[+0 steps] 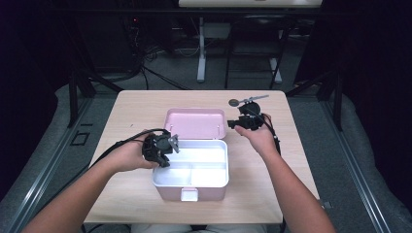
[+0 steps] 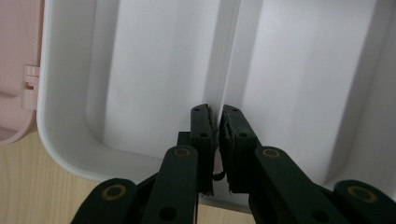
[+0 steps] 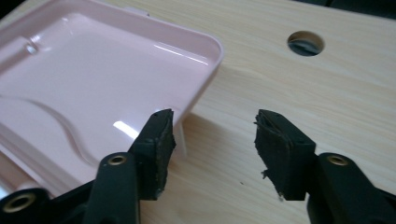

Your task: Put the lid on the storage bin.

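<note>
High view: the pink box (image 1: 190,187) sits near the front edge of the wooden table (image 1: 126,107), at its middle, with a white latch on its near wall. A white tray (image 1: 210,151) rests in the box body and is split into compartments by dividers. The left gripper (image 1: 161,154) is at the tray's left rim, held by the person's left hand (image 1: 127,156), with a cable trailing from it. In the left gripper view, the left gripper (image 2: 215,122) has its jaws brought nearly together on the thin white divider wall (image 2: 225,70) between two compartments, one jaw on each side of it.

Behind the tray, the open pink lid (image 1: 196,122) lies back flat on the table, hinged to the box's far edge. The right gripper (image 1: 242,122), held by the right hand (image 1: 260,138), is just beside the lid's right edge. In the right gripper view, the right gripper (image 3: 212,135) has its jaws spread wide with nothing between them; one jaw is at the lid's corner (image 3: 205,51), the other over bare table. A round hole (image 3: 306,43) in the tabletop lies farther off.
</note>
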